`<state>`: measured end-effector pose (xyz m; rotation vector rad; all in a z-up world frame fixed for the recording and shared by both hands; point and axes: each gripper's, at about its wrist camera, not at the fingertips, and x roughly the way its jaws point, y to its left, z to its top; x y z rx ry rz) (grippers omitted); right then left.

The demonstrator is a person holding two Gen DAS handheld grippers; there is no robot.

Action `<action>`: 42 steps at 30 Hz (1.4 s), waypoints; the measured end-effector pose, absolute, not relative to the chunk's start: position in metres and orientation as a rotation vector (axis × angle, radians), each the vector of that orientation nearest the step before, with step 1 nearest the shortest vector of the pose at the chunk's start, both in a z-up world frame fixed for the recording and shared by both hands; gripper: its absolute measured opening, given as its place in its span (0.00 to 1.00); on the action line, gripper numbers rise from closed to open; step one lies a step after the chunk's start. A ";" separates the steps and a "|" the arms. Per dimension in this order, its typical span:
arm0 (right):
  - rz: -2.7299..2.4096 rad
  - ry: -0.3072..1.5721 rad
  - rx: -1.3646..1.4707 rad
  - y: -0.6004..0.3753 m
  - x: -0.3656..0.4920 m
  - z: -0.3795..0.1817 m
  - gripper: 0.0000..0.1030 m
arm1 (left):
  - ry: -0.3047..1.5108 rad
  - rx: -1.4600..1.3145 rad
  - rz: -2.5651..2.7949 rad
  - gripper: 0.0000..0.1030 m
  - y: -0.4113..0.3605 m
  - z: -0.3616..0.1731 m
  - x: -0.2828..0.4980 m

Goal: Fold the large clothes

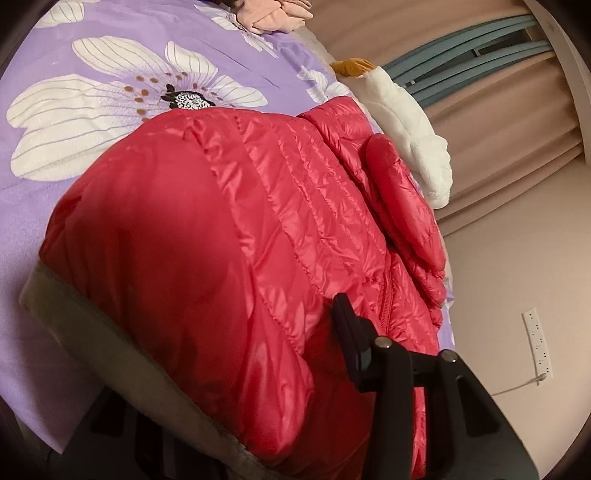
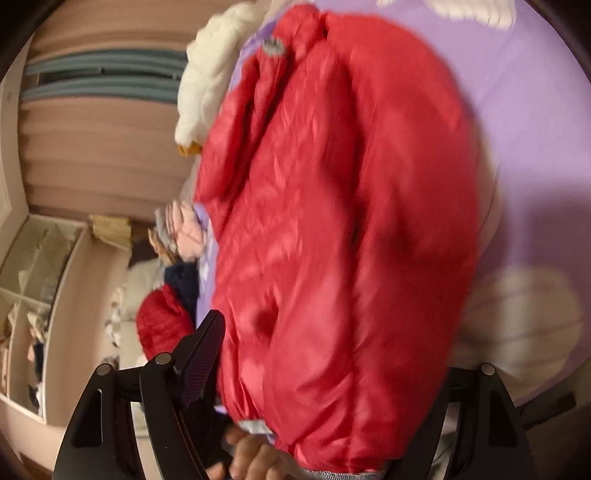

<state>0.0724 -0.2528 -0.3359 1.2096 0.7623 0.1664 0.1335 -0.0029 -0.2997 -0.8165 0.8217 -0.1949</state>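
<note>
A shiny red quilted down jacket [image 1: 229,229] lies bunched on the purple flowered bedspread [image 1: 110,66]. In the left wrist view its grey-trimmed hem [image 1: 122,362] drapes over my left gripper [image 1: 258,332]. Only the right finger [image 1: 349,339] shows, pressed into the red fabric; the other finger is hidden under the jacket. In the blurred right wrist view the jacket [image 2: 351,206] fills the space between the wide-set jaws of my right gripper [image 2: 325,332]. Its left finger [image 2: 207,350] stands beside the fabric and the right finger is covered. A person's hand [image 2: 251,456] shows under the hem.
A white plush toy [image 1: 406,122] lies at the bed's edge by the pleated curtain [image 1: 498,155]. Pink clothes [image 1: 277,14] sit at the far end of the bed. More clothes [image 2: 166,321] are piled beside the bed, with open shelves [image 2: 37,295] behind and a power strip [image 1: 537,343] on the wall.
</note>
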 end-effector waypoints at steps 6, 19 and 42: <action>-0.050 0.681 0.943 -0.257 0.081 -0.314 0.58 | 0.838 -0.831 -0.202 0.37 0.003 -0.302 0.136; -0.152 0.756 0.905 -0.293 0.068 -0.312 0.36 | 0.847 -0.610 -0.135 0.30 -0.022 -0.293 0.131; -0.205 0.655 0.845 -0.283 0.073 -0.330 0.18 | 0.864 -0.628 -0.240 0.32 -0.029 -0.301 0.145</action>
